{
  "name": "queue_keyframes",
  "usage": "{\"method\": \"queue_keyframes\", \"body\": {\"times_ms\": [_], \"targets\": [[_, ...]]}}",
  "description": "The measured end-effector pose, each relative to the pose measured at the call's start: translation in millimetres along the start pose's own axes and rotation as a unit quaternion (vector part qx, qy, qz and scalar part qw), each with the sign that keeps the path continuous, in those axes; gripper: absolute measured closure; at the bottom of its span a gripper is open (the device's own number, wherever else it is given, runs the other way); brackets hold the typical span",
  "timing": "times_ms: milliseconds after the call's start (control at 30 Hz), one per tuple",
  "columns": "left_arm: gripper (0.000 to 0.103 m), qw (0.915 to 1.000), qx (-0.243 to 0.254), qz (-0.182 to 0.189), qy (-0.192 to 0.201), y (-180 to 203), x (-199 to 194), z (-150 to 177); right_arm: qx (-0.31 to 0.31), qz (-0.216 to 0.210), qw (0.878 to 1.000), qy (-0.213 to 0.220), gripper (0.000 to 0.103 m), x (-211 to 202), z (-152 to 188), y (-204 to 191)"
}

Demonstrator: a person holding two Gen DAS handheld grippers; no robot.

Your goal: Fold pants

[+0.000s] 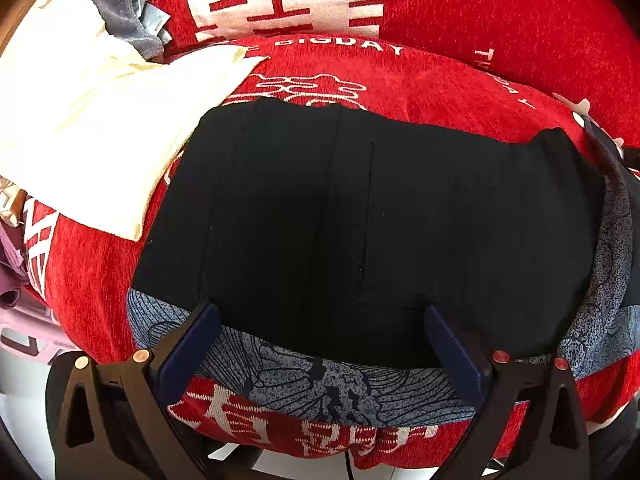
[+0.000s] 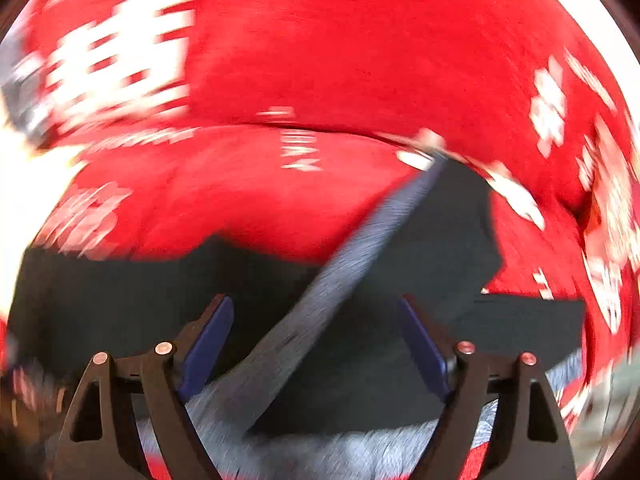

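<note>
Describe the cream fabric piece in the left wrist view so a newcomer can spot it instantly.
Start at the red cover with white characters that fills the view. The black pants lie flat at its centre; the cream fabric lies up and left of them, touching their corner. It is the only pale, plain, unpatterned cloth there, unlike the grey cloth behind it.

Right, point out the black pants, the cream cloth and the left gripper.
black pants point(image 1: 460, 220): left wrist view, on the flat middle of the dark fabric.
cream cloth point(image 1: 100, 128): left wrist view, on its broad middle.
left gripper point(image 1: 320, 320): left wrist view, midway between its two blue fingertips.
</note>
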State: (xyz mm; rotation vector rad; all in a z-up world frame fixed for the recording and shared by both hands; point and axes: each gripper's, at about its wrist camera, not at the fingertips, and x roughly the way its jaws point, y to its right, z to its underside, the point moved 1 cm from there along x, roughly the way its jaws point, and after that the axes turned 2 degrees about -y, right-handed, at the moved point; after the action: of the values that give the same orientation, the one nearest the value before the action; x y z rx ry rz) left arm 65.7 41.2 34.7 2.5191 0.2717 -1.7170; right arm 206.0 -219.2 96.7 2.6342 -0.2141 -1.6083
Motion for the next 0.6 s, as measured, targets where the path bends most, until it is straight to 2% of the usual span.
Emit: {"method": "queue_keyframes", "body": {"times_ms": [67, 133, 167, 200, 233, 267, 300, 400, 433, 500, 600], "targets": [[0.001, 1.0000, -0.001, 0.003, 0.003, -0.4, 0.6, 1.8, 0.039, 0.010, 0.998, -0.049, 0.014, 29.8, -13.0, 7.6], [0.001, 1.0000, 0.000, 0.003, 0.003, -0.7, 0.2, 3.1, 0.038, 0.027, 0.994, -0.097, 0.012, 60.5, -17.2, 8.5], [0.001, 1.0000, 0.000, 0.003, 0.003, -0.3, 0.3, 2.9, 0.027, 0.032, 0.994, -0.103, 0.012, 67.8, -15.8, 10.8], [0.001, 1.0000, 0.000, 0.004, 0.002, -0.4, 0.4, 2.7, 0.023, 0.029, 0.995, -0.094, 0.016, 68.2, -15.7, 14.4], [0.001, 1.0000, 0.001, 0.005, 0.002, -0.7, 0.1, 3.0, 0.031, 0.034, 0.996, -0.076, 0.030, 63.5, -11.6, 20.1], [0.001, 1.0000, 0.003, 0.005, 0.002, -0.8, -0.3, 3.9, 0.033, 0.030, 0.996, -0.074, 0.070, 59.4, -5.5, 23.1], [0.001, 1.0000, 0.003, 0.005, 0.001, -1.2, -0.5, 3.9, 0.037, 0.012, 0.997, -0.068, 0.086, 52.5, -3.0, 27.8], [0.001, 0.9999, 0.010, -0.003, -0.003, 2.4, -2.8, 1.7, 0.052, 0.001, 0.998, -0.021, 0.089, 16.3, 15.7, 45.5], [0.001, 0.9999, 0.013, 0.001, -0.004, 5.3, -5.7, 0.8, 0.063, 0.006, 0.998, 0.013, 0.089, -7.3, 31.6, 56.8], [0.001, 0.9996, 0.017, 0.022, -0.005, 11.5, -11.6, 0.3, 0.076, 0.014, 0.996, 0.039, 0.089, -33.8, 51.9, 72.2], [0.001, 0.9972, 0.037, 0.065, -0.006, 33.2, -17.1, 0.7, 0.083, 0.010, 0.996, 0.024, 0.089, -45.4, 94.6, 91.1]]}}
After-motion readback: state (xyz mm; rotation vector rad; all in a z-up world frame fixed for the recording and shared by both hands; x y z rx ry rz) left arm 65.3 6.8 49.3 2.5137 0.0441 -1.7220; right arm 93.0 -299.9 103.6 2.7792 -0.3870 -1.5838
